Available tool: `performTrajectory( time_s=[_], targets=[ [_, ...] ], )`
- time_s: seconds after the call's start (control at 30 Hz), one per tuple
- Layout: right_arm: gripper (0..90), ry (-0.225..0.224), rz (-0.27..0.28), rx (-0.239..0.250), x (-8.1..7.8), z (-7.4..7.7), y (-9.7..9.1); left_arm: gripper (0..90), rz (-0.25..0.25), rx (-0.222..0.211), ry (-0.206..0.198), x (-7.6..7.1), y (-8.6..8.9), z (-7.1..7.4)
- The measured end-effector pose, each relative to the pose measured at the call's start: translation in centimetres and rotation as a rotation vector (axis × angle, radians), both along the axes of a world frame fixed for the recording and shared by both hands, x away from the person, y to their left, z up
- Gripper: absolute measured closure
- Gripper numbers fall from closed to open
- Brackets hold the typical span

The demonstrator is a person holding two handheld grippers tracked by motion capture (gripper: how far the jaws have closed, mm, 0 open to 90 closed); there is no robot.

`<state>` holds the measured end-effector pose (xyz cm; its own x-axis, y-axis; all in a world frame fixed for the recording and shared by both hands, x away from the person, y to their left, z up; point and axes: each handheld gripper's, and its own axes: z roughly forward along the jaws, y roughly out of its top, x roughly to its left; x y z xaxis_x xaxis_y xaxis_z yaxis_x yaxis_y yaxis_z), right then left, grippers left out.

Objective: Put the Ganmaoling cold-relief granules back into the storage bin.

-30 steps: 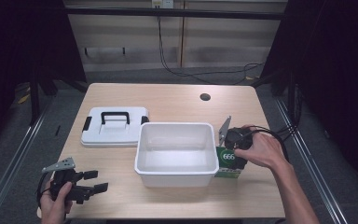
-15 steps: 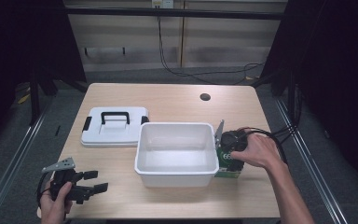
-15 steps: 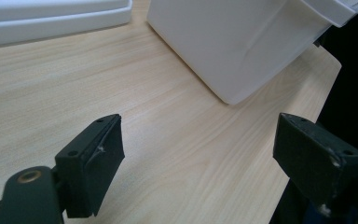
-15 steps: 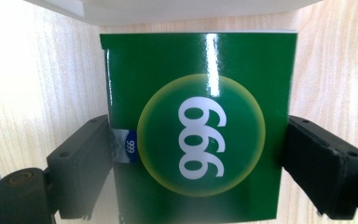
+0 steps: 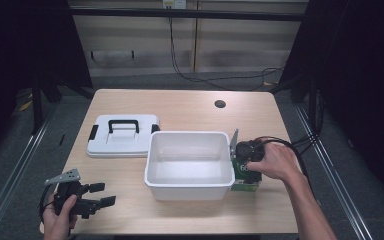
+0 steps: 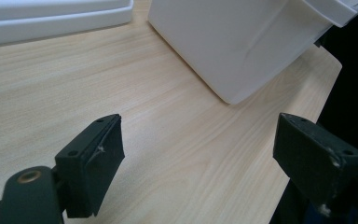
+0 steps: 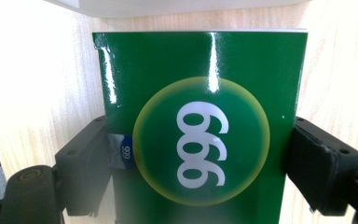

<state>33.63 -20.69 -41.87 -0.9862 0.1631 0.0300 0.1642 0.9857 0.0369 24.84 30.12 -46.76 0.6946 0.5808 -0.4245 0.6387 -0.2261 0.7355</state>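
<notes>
A green box (image 7: 200, 93) printed with a white number in a yellow circle lies on the wooden table, tight against the right side of the white bin (image 5: 187, 135). My right gripper (image 7: 200, 163) comes down over it from above, one jaw pressed on each long side of the box. In the high view the right gripper (image 5: 247, 160) and the hand cover most of the green box (image 5: 243, 186). My left gripper (image 5: 105, 194) rests at the table's front left corner, jaws wide apart. Bare wood lies between the left gripper's (image 6: 200, 149) jaws.
A white lid (image 5: 122, 137) with a black handle lies flat left of the bin. The bin's wall (image 6: 242, 42) and the lid's edge (image 6: 51, 14) stand ahead of the left gripper. A round hole (image 5: 220, 104) is in the tabletop at the back right.
The right hand and gripper moved left and down onto the green box beside the bin. The left gripper stayed where it was.
</notes>
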Motion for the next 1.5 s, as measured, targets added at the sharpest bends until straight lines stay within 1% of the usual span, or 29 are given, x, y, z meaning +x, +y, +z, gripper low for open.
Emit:
performTrajectory(
  time_s=[0.07, 0.1, 0.13, 0.23, 0.27, 0.3, 0.33, 0.37, 0.43, 0.47, 0.5, 0.53, 0.57, 0.63, 0.67, 0.7, 0.73, 0.8, 0.9, 0.93, 0.97, 1.03, 1.07, 1.1, 1.13, 1.23, 1.4, 1.43, 1.5],
  targets=[
    [16.3, -0.003, 0.001, -0.001, 0.0, 0.0, -0.1, 16.1, 0.0, 0.001, 0.0, 0.0, 0.0, 0.0],
    [16.3, 0.003, 0.0, -0.01, 0.0, 0.1, -0.1, 16.2, 0.0, 0.001, 0.0, 0.0, 0.0, 0.0],
    [16.3, 0.007, -0.015, -0.01, -0.1, 0.1, -0.2, 16.1, 0.0, 0.001, -0.001, 0.0, 0.0, 0.0],
    [16.4, 0.009, -0.016, 0.011, 0.1, 0.4, -0.5, 16.1, 0.002, 0.001, -0.001, 0.0, 0.0, 0.0],
    [16.4, 0.011, -0.031, 0.016, 0.0, 0.5, -0.5, 16.1, 0.005, 0.002, -0.002, 0.0, 0.0, 0.0],
    [16.4, 0.004, -0.024, 0.033, 0.0, 0.6, -0.7, 16.2, 0.008, 0.0, -0.002, 0.0, 0.1, 0.0],
    [16.4, 0.004, -0.024, 0.033, 0.0, 0.6, -0.7, 16.1, 0.008, 0.0, -0.002, 0.0, 0.1, 0.0],
    [16.4, 0.003, -0.031, 0.064, -0.2, 1.0, -1.0, 16.1, 0.009, 0.0, -0.004, 0.0, 0.1, 0.1],
    [16.4, 0.004, -0.031, 0.079, -0.3, 1.1, -1.4, 16.2, 0.006, 0.001, -0.006, 0.0, 0.1, 0.1],
    [16.4, 0.004, -0.031, 0.079, -0.3, 1.1, -1.4, 16.1, 0.006, 0.001, -0.006, 0.0, 0.1, 0.1],
    [16.4, 0.002, -0.046, 0.085, -0.5, 1.3, -1.8, 16.2, 0.01, 0.001, -0.005, 0.0, 0.1, 0.1],
    [16.4, 0.01, -0.04, 0.084, -0.5, 1.3, -2.0, 16.2, 0.01, 0.001, -0.005, 0.0, 0.1, 0.1],
    [16.4, 0.014, -0.051, 0.085, -0.6, 1.4, -2.2, 16.1, 0.009, 0.001, -0.006, 0.0, 0.1, 0.1],
    [16.4, 0.016, -0.055, 0.092, -0.7, 1.5, -2.7, 16.1, 0.011, 0.001, -0.006, 0.0, 0.1, 0.1],
    [16.4, 0.016, -0.075, 0.096, -0.8, 1.6, -2.9, 16.2, 0.011, 0.001, -0.006, 0.0, 0.1, 0.1],
    [16.4, 0.022, -0.08, 0.102, -0.9, 1.7, -3.1, 16.1, 0.013, 0.0, -0.006, 0.0, 0.1, 0.1],
    [16.4, 0.02, -0.072, 0.104, -0.9, 1.9, -3.3, 16.2, 0.012, 0.004, -0.008, 0.0, 0.1, 0.1],
    [16.4, 0.018, -0.081, 0.111, -1.1, 2.1, -3.5, 16.2, 0.011, 0.003, -0.008, -0.1, 0.1, 0.1],
    [16.4, 0.001, -0.094, 0.157, -1.4, 2.9, -4.2, 16.2, 0.014, 0.003, -0.008, 0.0, 0.1, 0.1],
    [16.4, -0.001, -0.107, 0.161, -1.5, 3.1, -4.3, 16.2, 0.011, 0.003, -0.008, 0.0, 0.1, 0.1],
    [16.4, -0.014, -0.11, 0.176, -1.5, 3.4, -4.6, 16.1, 0.01, 0.002, -0.007, -0.1, 0.1, 0.1],
    [16.4, -0.016, -0.115, 0.181, -1.6, 3.7, -4.8, 16.1, 0.008, 0.003, -0.009, 0.0, 0.1, 0.1],
    [16.4, -0.019, -0.126, 0.183, -1.7, 4.0, -5.0, 16.1, 0.01, 0.002, -0.008, -0.1, 0.1, 0.1],
    [16.4, -0.03, -0.12, 0.2, -1.8, 4.2, -5.3, 16.2, 0.011, 0.001, -0.008, -0.1, 0.1, 0.1],
    [16.4, -0.039, -0.143, 0.218, -2.0, 4.6, -5.6, 16.2, 0.012, 0.003, -0.008, -0.1, 0.1, 0.1],
    [16.4, -0.054, -0.149, 0.251, -2.2, 5.2, -6.0, 16.1, 0.011, 0.002, -0.007, -0.1, 0.1, 0.1],
    [16.4, -0.063, -0.16, 0.263, -2.4, 5.8, -6.5, 16.1, 0.01, 0.002, -0.008, -0.1, 0.1, 0.1],
    [16.4, -0.059, -0.165, 0.265, -2.4, 5.9, -6.6, 16.1, 0.01, 0.001, -0.007, -0.1, 0.1, 0.1],
    [16.4, -0.067, -0.162, 0.271, -2.5, 6.1, -6.7, 16.1, 0.01, 0.001, -0.007, -0.1, 0.1, 0.1]
  ],
)
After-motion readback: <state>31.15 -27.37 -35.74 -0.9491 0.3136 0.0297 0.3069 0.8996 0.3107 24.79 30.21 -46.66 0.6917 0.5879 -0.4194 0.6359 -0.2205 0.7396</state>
